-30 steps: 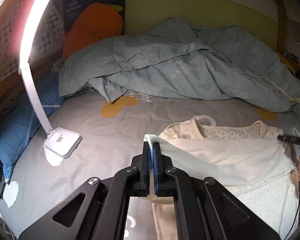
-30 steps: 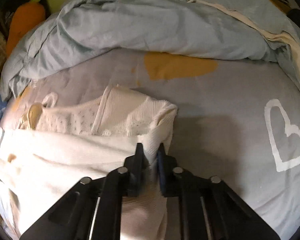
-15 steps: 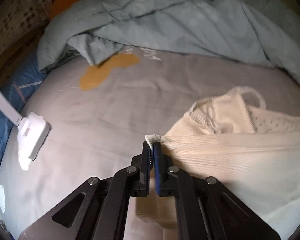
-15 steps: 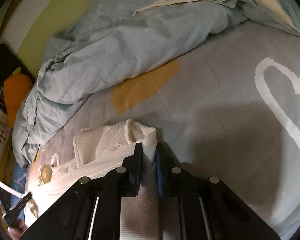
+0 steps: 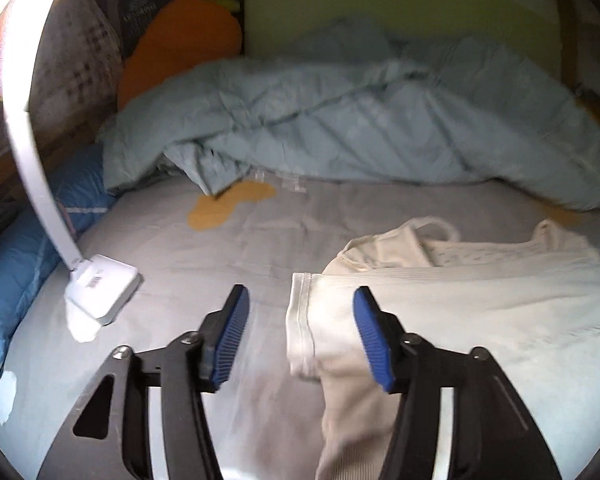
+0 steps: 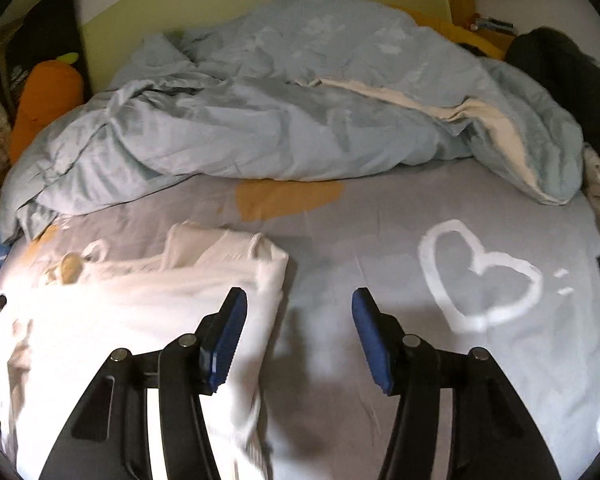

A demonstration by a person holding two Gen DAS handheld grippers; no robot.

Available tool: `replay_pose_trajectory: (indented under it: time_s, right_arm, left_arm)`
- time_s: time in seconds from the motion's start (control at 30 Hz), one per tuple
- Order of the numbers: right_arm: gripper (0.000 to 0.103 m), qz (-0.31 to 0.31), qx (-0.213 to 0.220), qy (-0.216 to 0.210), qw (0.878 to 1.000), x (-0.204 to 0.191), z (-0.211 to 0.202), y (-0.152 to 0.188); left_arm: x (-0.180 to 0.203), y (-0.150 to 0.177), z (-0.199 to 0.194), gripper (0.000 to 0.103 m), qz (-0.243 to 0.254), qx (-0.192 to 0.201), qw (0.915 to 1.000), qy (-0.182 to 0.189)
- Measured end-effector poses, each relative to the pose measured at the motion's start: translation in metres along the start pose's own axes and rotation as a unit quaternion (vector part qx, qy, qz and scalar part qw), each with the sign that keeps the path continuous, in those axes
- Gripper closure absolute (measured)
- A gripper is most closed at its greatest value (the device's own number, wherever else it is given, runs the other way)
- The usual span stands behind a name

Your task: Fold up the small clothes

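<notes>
Grey bed sheet [image 5: 204,256] under lamplight, both tools letting go.
Left of the cream ribbed baby garment [image 5: 480,304] stands a white desk lamp [image 5: 100,288]; the left tool [image 5: 300,340] is opening, the garment's hem loose between its jaws; the right tool [image 6: 296,338] is opening beside the garment's right edge [image 6: 148,304], a crumpled pale-blue duvet [image 6: 260,120] behind.

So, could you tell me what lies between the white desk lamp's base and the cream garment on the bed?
Only bare grey bedsheet separates the lamp base from the cream garment, as the left wrist view shows.
</notes>
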State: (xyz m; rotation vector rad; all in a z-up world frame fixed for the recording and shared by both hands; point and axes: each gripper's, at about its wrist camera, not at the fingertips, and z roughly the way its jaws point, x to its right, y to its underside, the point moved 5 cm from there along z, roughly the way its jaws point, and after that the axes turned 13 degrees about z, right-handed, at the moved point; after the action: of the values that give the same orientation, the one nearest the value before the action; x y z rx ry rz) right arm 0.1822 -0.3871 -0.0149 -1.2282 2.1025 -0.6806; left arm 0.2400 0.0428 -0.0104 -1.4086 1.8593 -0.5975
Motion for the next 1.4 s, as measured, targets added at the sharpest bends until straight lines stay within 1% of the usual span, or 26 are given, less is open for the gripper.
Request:
replay_pose_trajectory:
  time_s: [0.07, 0.2, 0.3, 0.33, 0.43, 0.47, 0.53, 0.57, 0.67, 0.7, 0.73, 0.77, 0.83, 0.87, 0.9, 0.93, 0.97, 1.0, 1.1, 1.17, 1.2, 1.23, 1.27, 1.3, 1.33, 1.4]
  right_arm:
    - [0.047, -0.003, 0.015, -0.012, 1.0, 0.003, -0.029, 0.007]
    - [0.046, -0.006, 0.054, -0.045, 0.998, -0.003, -0.099, 0.027]
    - [0.045, -0.007, 0.08, -0.062, 0.995, -0.007, -0.14, 0.043]
    - [0.044, -0.006, 0.087, -0.065, 0.994, -0.007, -0.15, 0.049]
    - [0.044, -0.006, 0.1, -0.069, 0.993, -0.007, -0.176, 0.073]
    - [0.044, -0.002, 0.102, -0.079, 0.992, -0.005, -0.185, 0.083]
    - [0.044, 0.009, 0.098, -0.09, 0.991, 0.001, -0.196, 0.1]
    - [0.044, 0.012, 0.098, -0.087, 0.991, 0.004, -0.201, 0.109]
    - [0.044, 0.027, 0.106, -0.054, 0.993, 0.019, -0.212, 0.141]
    - [0.044, 0.037, 0.107, -0.039, 0.993, 0.027, -0.215, 0.159]
    - [0.044, 0.047, 0.108, -0.02, 0.993, 0.036, -0.216, 0.176]
    - [0.044, 0.058, 0.106, -0.002, 0.993, 0.045, -0.215, 0.192]
    - [0.044, 0.091, 0.073, 0.021, 0.993, 0.063, -0.208, 0.232]
    - [0.044, 0.116, 0.048, 0.027, 0.992, 0.072, -0.203, 0.25]
    - [0.044, 0.13, 0.03, 0.025, 0.991, 0.077, -0.199, 0.258]
    - [0.044, 0.15, 0.004, 0.015, 0.989, 0.083, -0.194, 0.269]
    - [0.044, 0.162, -0.009, 0.007, 0.987, 0.086, -0.193, 0.275]
    - [0.044, 0.171, -0.014, 0.002, 0.985, 0.089, -0.194, 0.282]
    - [0.044, 0.142, -0.02, 0.012, 0.99, 0.091, -0.194, 0.293]
    - [0.045, 0.133, -0.036, 0.012, 0.99, 0.088, -0.189, 0.299]
    - [0.046, 0.123, -0.049, 0.012, 0.991, 0.087, -0.186, 0.303]
    - [0.052, 0.114, -0.055, 0.012, 0.992, 0.085, -0.186, 0.305]
    - [0.057, 0.109, -0.057, 0.01, 0.992, 0.082, -0.186, 0.304]
    - [0.071, 0.11, -0.058, -0.001, 0.992, 0.081, -0.188, 0.304]
    - [0.09, 0.11, -0.056, -0.009, 0.992, 0.079, -0.19, 0.303]
    - [0.092, 0.102, -0.033, -0.007, 0.994, 0.073, -0.198, 0.298]
  left_arm:
    - [-0.001, 0.005, -0.031, 0.041, -0.001, 0.011, 0.9999, 0.002]
    - [-0.007, 0.016, -0.102, 0.029, -0.014, 0.061, 0.998, 0.009]
    - [-0.008, 0.029, -0.141, 0.027, -0.028, 0.087, 0.9953, 0.031]
    - [-0.006, 0.035, -0.152, 0.027, -0.026, 0.095, 0.9947, 0.029]
    - [0.005, 0.053, -0.175, 0.026, 0.0, 0.116, 0.9932, 0.016]
    - [0.009, 0.059, -0.18, 0.025, 0.003, 0.117, 0.9929, 0.019]
    - [0.015, 0.073, -0.188, 0.025, -0.001, 0.113, 0.9927, 0.041]
    - [0.017, 0.08, -0.191, 0.025, -0.005, 0.111, 0.9927, 0.047]
    - [0.023, 0.115, -0.197, 0.025, -0.023, 0.097, 0.9934, 0.056]
    - [0.028, 0.133, -0.199, 0.027, -0.027, 0.088, 0.9936, 0.067]
    - [0.033, 0.154, -0.199, 0.032, -0.031, 0.079, 0.9936, 0.075]
    - [0.039, 0.171, -0.199, 0.035, -0.035, 0.072, 0.994, 0.074]
    - [0.051, 0.209, -0.196, 0.044, -0.037, 0.05, 0.9952, 0.076]
    - [0.058, 0.226, -0.194, 0.045, -0.037, 0.039, 0.9955, 0.078]
    - [0.063, 0.241, -0.191, 0.046, -0.035, 0.024, 0.9964, 0.074]
    - [0.067, 0.253, -0.189, 0.046, -0.034, 0.01, 0.9971, 0.068]
    - [0.069, 0.263, -0.185, 0.046, -0.036, -0.005, 0.9971, 0.066]
    - [0.069, 0.269, -0.184, 0.046, -0.042, -0.008, 0.9967, 0.068]
    - [0.069, 0.27, -0.186, 0.046, -0.049, -0.003, 0.9956, 0.08]
    - [0.071, 0.271, -0.185, 0.061, -0.049, -0.001, 0.9951, 0.085]
    - [0.071, 0.271, -0.185, 0.086, -0.047, 0.002, 0.9956, 0.081]
    - [0.073, 0.27, -0.188, 0.094, -0.044, 0.01, 0.9961, 0.077]
    - [0.075, 0.269, -0.19, 0.095, -0.04, 0.018, 0.9965, 0.071]
    - [0.076, 0.268, -0.193, 0.096, -0.035, 0.024, 0.9971, 0.064]
    - [0.076, 0.265, -0.196, 0.096, -0.031, 0.032, 0.9974, 0.058]
    - [0.071, 0.256, -0.207, 0.096, -0.036, 0.054, 0.9966, 0.052]
